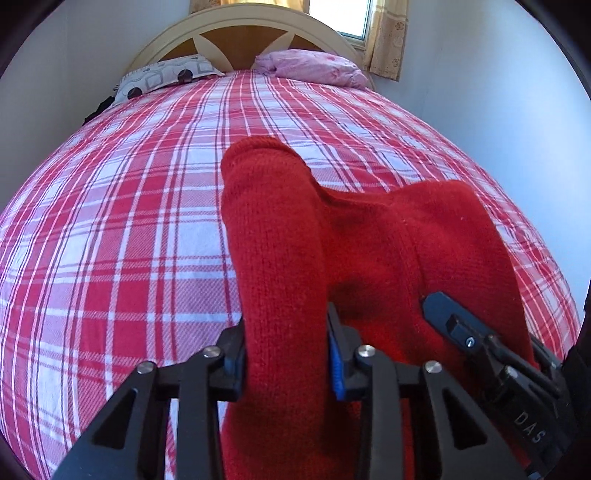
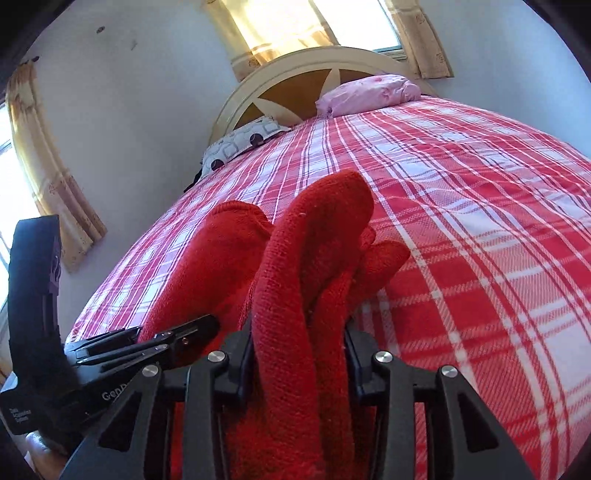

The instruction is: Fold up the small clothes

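Note:
A red knitted garment (image 1: pixel 332 236) lies on the red and white plaid bedspread (image 1: pixel 129 221). My left gripper (image 1: pixel 286 354) is shut on a thick fold of it that sticks up between the jaws. My right gripper (image 2: pixel 299 354) is shut on another bunched fold of the same red garment (image 2: pixel 295 266). The two grippers are side by side and close together. The right gripper shows at the right of the left wrist view (image 1: pixel 480 332). The left gripper shows at the lower left of the right wrist view (image 2: pixel 147 343).
A patterned grey pillow (image 1: pixel 166 74) and a pink pillow (image 1: pixel 314 66) lie at the head of the bed by a cream headboard (image 1: pixel 258 26). Walls flank the bed, and curtained windows (image 2: pixel 288 26) are behind and to the left.

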`<act>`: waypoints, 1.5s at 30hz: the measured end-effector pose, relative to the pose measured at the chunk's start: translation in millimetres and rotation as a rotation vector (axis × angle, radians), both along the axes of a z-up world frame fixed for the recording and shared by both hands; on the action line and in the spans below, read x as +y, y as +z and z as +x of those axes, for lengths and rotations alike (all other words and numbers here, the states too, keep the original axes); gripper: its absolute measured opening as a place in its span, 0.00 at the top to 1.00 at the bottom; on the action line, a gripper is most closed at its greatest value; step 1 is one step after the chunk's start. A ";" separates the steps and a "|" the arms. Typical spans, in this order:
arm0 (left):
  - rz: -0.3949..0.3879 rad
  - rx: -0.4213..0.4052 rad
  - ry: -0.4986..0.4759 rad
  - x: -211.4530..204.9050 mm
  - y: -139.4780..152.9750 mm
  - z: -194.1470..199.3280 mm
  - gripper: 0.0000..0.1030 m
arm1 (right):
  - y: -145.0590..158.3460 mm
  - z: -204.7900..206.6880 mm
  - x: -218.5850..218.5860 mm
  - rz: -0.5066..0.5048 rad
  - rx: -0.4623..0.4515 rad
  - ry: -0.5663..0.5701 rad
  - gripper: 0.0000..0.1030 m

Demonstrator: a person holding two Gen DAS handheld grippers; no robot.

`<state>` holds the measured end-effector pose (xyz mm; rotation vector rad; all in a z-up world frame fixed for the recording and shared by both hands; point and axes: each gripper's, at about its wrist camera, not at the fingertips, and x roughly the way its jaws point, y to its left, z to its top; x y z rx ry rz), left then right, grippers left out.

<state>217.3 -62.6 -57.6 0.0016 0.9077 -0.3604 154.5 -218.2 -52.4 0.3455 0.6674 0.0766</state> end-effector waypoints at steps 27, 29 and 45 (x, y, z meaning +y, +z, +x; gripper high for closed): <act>0.066 -0.091 0.151 88.1 18.4 -37.8 0.66 | 14.7 -27.4 93.8 0.114 -0.025 0.094 0.60; 0.060 -0.086 0.178 100.6 18.3 -35.7 0.66 | 15.0 -22.9 106.5 0.116 -0.025 0.116 0.60; 0.130 -0.143 0.328 171.2 21.6 -26.9 0.66 | 13.9 7.0 184.8 0.135 -0.041 0.242 0.60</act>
